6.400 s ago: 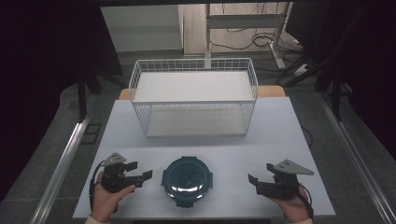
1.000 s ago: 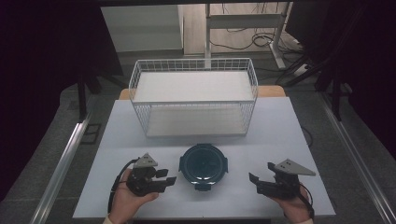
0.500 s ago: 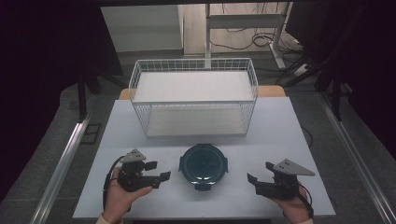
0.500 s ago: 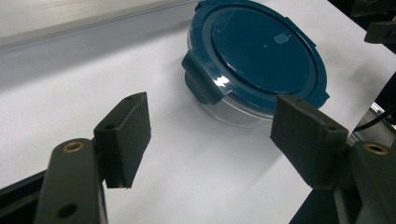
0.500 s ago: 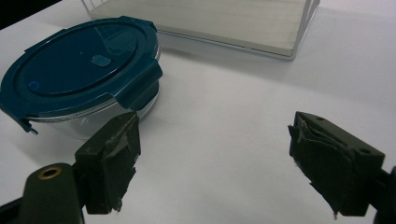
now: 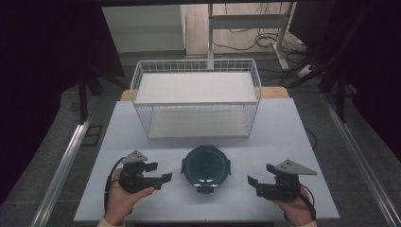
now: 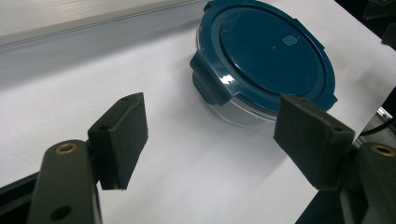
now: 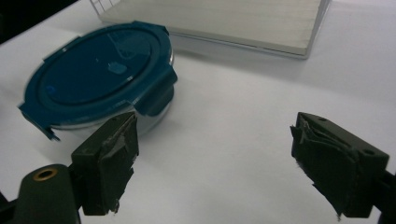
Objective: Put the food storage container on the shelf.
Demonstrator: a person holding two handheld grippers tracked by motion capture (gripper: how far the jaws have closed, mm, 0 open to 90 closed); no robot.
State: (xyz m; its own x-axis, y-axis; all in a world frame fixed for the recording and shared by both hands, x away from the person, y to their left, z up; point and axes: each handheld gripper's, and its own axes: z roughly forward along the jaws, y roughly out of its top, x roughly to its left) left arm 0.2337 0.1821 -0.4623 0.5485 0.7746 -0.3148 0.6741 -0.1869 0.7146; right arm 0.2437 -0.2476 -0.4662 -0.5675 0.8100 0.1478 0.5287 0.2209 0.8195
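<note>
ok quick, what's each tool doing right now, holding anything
Left tool: open, holding nothing, beside the container.
Right tool: open, holding nothing.

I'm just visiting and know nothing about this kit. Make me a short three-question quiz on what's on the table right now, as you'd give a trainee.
1. True or false: the lid is on the round container.
2. Which stands farther from the person: (a) the wire basket, or (b) the container?
3. Fill in: the left gripper and the right gripper both have their jaws ____, one on each side of the container, and neither touches it.

Key
1. True: the dark teal lid sits on it, its side clips down.
2. (a): the basket is at the table's far end.
3. Open.
</note>
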